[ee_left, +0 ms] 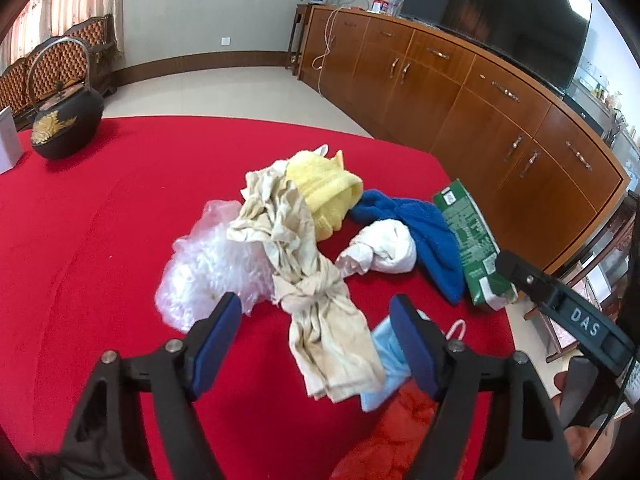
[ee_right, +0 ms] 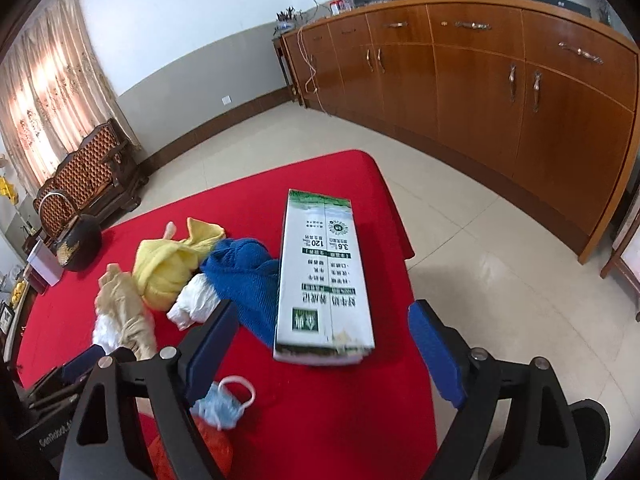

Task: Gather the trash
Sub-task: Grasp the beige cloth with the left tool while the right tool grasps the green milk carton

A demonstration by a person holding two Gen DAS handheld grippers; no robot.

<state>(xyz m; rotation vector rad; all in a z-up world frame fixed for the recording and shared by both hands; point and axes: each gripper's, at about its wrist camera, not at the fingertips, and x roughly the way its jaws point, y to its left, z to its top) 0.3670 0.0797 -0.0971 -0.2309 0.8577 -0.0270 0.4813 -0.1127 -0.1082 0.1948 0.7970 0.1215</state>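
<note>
While both grippers hung spread and empty, the right gripper [ee_right: 320, 334] lined up on the milk carton [ee_right: 325, 276] at the red worktop's [ee_right: 332, 420] edge, and closing on it seemed next

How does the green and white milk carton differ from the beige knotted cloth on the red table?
The milk carton is a rigid, flat-sided printed box; the beige knotted cloth is soft, crumpled and tied in a knot. The carton lies near the table's right edge, ahead of the open right claw; the cloth lies mid-table, ahead of the open left claw. Both lie ungrasped on the red tablecloth.
</note>
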